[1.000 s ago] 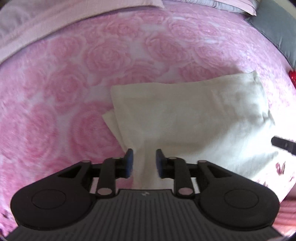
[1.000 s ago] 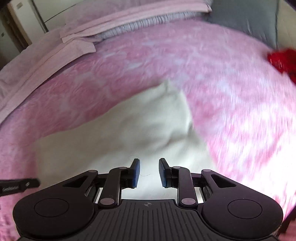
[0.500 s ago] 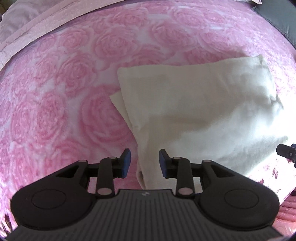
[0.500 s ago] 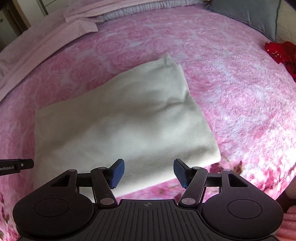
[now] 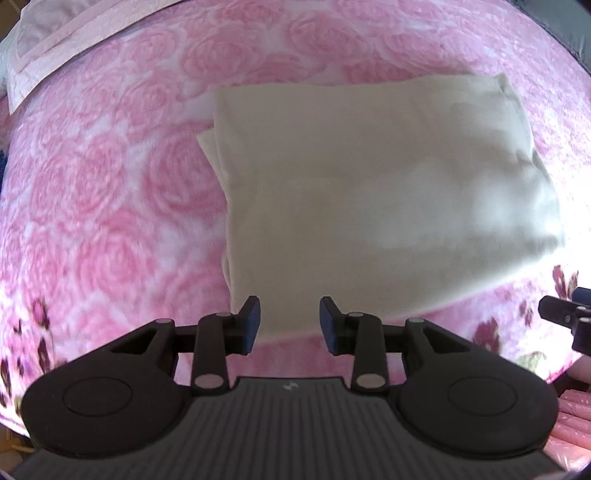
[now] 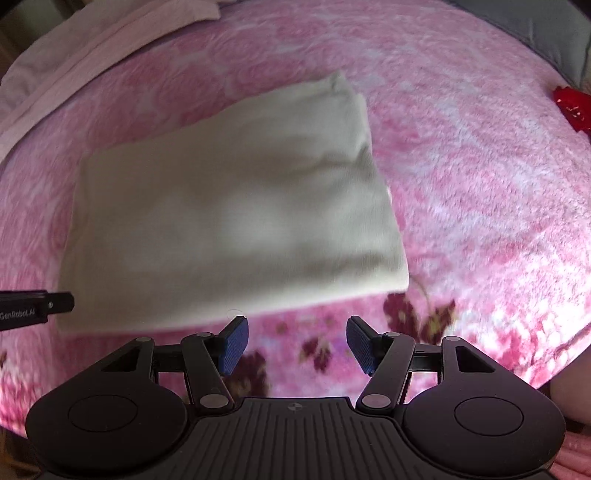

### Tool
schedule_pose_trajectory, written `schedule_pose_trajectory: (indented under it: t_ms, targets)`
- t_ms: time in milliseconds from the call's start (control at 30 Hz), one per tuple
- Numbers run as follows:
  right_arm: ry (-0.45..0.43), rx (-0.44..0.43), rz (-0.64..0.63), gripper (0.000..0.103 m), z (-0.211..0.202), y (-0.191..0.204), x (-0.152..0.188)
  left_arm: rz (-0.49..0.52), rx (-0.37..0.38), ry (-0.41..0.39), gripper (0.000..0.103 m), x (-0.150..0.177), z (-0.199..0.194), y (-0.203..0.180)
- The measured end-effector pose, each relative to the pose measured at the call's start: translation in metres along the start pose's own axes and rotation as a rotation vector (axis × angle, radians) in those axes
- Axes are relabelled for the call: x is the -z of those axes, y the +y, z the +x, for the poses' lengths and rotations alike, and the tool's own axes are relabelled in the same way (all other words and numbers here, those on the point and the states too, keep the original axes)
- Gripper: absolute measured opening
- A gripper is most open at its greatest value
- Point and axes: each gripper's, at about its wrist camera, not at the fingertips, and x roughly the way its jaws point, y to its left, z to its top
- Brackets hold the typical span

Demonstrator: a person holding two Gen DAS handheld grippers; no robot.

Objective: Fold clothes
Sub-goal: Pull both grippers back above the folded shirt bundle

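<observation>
A cream garment lies folded into a flat rectangle on the pink rose-patterned bedspread. In the left wrist view my left gripper hovers open just over the fold's near edge, nothing between its blue pads. The right wrist view shows the same cream garment with my right gripper open wide and drawn back off its near edge, over bare bedspread. Each view catches the other gripper's tip at its side edge: the right gripper's tip and the left gripper's tip.
Folded pale pink bedding lies along the far left of the bed. A grey pillow sits at the far right, with a red cloth item beside it. The bed's front edge runs just under both grippers.
Both grippers let go of the cream garment, opened and pulled back toward the bed's front edge. The garment stays folded flat.
</observation>
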Motion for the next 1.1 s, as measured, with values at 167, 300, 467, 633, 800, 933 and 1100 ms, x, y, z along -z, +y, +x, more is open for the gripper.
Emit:
schedule_pose_trajectory:
  t_ms: [167, 300, 467, 633, 800, 933, 1100]
  targets:
    - [0.04, -0.022, -0.026, 0.062, -0.008, -0.009, 0.009, -0.009, -0.008, 0.027, 0.031, 0.016, -0.012, -0.012]
    - [0.06, -0.035, -0.036, 0.062, -0.017, -0.012, 0.011, -0.01, -0.01, 0.04, 0.031, 0.022, -0.027, -0.022]
    - [0.063, -0.042, -0.075, 0.062, -0.034, -0.003, 0.005, -0.033, -0.02, 0.016, 0.032, 0.02, -0.052, -0.02]
    - [0.029, -0.056, -0.112, 0.062, -0.06, 0.011, -0.009, -0.055, -0.031, -0.022, 0.034, 0.014, -0.079, -0.012]
    - [0.002, -0.07, -0.152, 0.062, -0.081, 0.028, -0.018, -0.066, -0.028, -0.055, 0.035, 0.01, -0.103, -0.006]
    - [-0.012, -0.084, -0.181, 0.062, -0.094, 0.04, -0.02, -0.075, -0.022, -0.079, 0.037, 0.007, -0.118, 0.0]
    - [-0.023, -0.096, -0.205, 0.062, -0.103, 0.052, -0.023, -0.076, -0.013, -0.109, 0.037, 0.001, -0.129, 0.007]
